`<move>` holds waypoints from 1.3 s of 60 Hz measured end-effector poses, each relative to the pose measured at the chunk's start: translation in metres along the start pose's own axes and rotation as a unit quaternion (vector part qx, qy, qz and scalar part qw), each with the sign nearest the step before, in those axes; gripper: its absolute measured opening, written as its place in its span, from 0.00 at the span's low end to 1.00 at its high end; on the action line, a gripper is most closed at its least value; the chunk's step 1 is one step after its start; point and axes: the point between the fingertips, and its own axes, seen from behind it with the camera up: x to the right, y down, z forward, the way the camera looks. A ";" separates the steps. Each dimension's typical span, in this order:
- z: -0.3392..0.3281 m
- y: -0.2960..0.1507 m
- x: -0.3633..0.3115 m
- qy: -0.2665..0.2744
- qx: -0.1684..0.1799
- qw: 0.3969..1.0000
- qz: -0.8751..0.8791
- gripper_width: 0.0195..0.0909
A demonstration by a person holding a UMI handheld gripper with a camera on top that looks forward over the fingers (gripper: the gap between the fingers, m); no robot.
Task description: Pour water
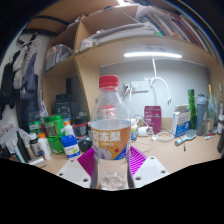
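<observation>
The gripper (111, 163) is clamping a clear plastic water bottle (110, 130) between its two fingers, the purple pads (87, 162) pressing against its lower sides, so the jaws are standing only as wide as the bottle itself. The bottle is standing upright, its red cap (109, 83) on and an orange label round its middle (the print is too small to read). Beyond it a wooden desk (180, 155) is carrying a green bottle (54, 133), a white dropper bottle (70, 142) and a red box (152, 119), under a lit strip lamp (152, 55).
</observation>
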 end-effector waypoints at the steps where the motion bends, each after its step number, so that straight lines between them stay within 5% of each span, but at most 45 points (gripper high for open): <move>1: -0.002 -0.001 0.001 -0.003 -0.002 1.000 0.002 0.31; 20: -0.081 -0.114 0.127 -0.011 0.088 0.981 0.171 0.31; 29: -0.129 -0.147 0.252 -0.001 0.164 0.885 0.436 0.31; 45: -0.132 -0.130 0.359 -0.089 0.161 0.625 0.758 0.31; 61: -0.148 -0.137 0.393 -0.122 0.182 0.490 0.843 0.31; 78: -0.152 -0.141 0.394 -0.133 0.176 0.459 0.860 0.31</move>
